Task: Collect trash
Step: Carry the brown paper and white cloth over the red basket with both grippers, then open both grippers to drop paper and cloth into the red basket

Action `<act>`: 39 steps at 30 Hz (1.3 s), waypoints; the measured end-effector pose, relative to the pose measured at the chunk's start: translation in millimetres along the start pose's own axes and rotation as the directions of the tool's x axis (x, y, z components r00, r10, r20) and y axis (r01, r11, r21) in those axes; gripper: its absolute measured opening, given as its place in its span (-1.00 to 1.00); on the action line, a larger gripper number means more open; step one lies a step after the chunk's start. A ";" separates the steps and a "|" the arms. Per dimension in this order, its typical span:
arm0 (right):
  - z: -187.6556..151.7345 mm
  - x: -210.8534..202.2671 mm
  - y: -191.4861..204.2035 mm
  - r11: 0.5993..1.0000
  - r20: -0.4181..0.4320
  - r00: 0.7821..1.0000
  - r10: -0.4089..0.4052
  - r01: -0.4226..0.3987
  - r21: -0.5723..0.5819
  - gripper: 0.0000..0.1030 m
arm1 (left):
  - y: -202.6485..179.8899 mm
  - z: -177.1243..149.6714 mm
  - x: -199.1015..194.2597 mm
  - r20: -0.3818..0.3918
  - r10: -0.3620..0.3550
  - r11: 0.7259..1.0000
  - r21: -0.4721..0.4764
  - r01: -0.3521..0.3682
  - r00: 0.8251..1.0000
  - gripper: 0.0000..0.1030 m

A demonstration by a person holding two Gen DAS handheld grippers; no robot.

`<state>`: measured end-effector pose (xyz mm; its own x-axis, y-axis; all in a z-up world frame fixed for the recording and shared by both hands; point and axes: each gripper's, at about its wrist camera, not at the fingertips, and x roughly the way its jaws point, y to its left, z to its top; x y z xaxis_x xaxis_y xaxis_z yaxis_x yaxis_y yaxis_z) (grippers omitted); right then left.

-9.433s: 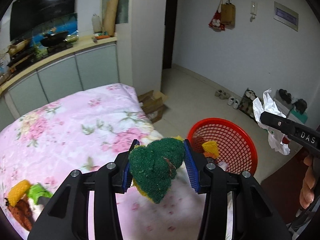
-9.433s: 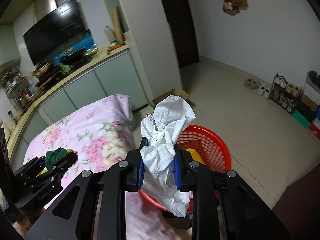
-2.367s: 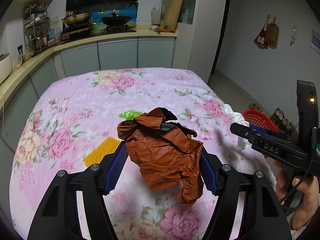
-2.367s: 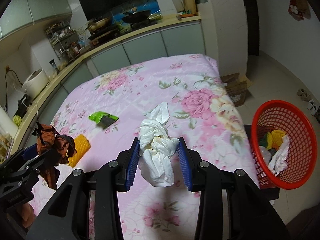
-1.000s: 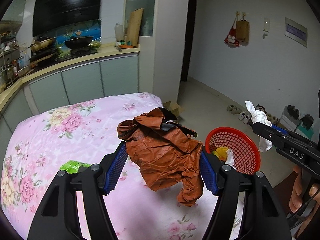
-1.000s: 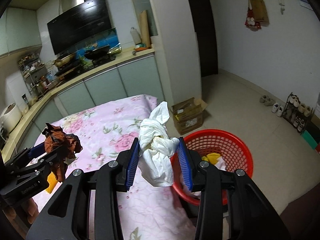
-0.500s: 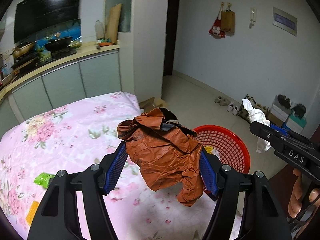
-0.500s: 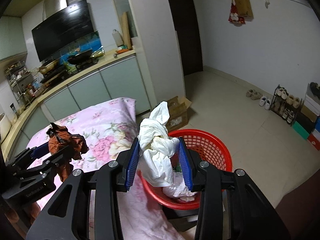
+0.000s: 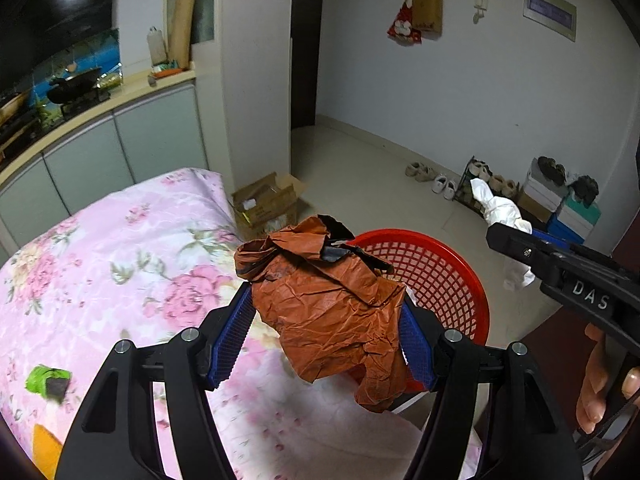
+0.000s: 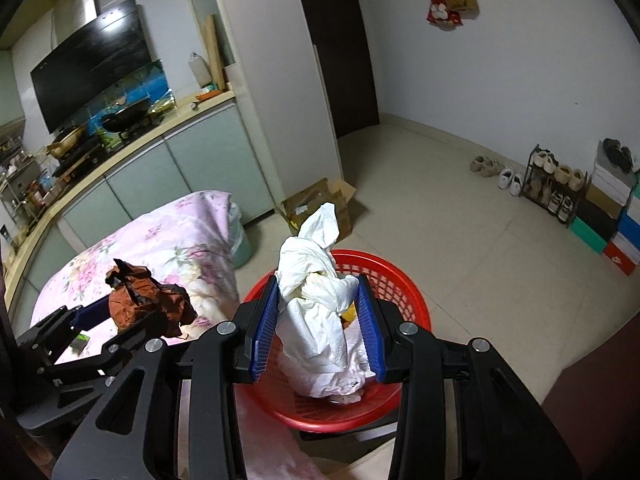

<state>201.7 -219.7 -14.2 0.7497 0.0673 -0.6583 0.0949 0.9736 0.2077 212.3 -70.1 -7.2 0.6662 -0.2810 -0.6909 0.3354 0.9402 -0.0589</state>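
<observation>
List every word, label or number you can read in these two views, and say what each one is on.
"DAS": white letters on the black body of the right gripper, seen from the left wrist.
Wall plaque: too blurred to read.
Cardboard box label: too small to read.
Shoe boxes: nothing readable.

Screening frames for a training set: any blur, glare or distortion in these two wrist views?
Left wrist: heavy fisheye bending and dark corner vignette; the floral bedspread is smeared by motion, while the brown wrapper stays sharp. Right wrist: same barrel warp; glare streak on the black range hood; white paper wad and red basket crisp.
</observation>
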 end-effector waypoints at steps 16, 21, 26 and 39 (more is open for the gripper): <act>-2.2 47.8 -36.5 0.995 -0.145 0.989 0.025 -0.010 0.101 -0.27 | -21.0 -3.3 68.1 -0.150 -0.080 0.996 0.029 0.086 0.985 0.27; -7.9 62.8 -42.5 0.991 -0.204 0.977 0.054 -0.026 0.133 -0.25 | -31.7 -6.3 86.7 -0.196 -0.075 0.995 0.052 0.086 0.978 0.27; -13.0 69.2 -51.9 0.982 -0.237 0.968 0.082 -0.038 0.185 -0.03 | -35.4 -6.1 94.5 -0.208 -0.067 0.995 0.059 0.081 0.976 0.29; -13.4 51.2 -59.6 0.968 -0.212 0.969 0.126 -0.073 0.241 0.13 | -33.3 -5.5 85.4 -0.189 -0.091 0.995 0.032 0.099 0.978 0.61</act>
<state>225.6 -271.3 -69.9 0.5998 0.2342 -0.7651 0.1948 0.8847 0.4235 254.3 -124.4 -68.2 0.4945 -0.3242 -0.8065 0.4211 0.9010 -0.1040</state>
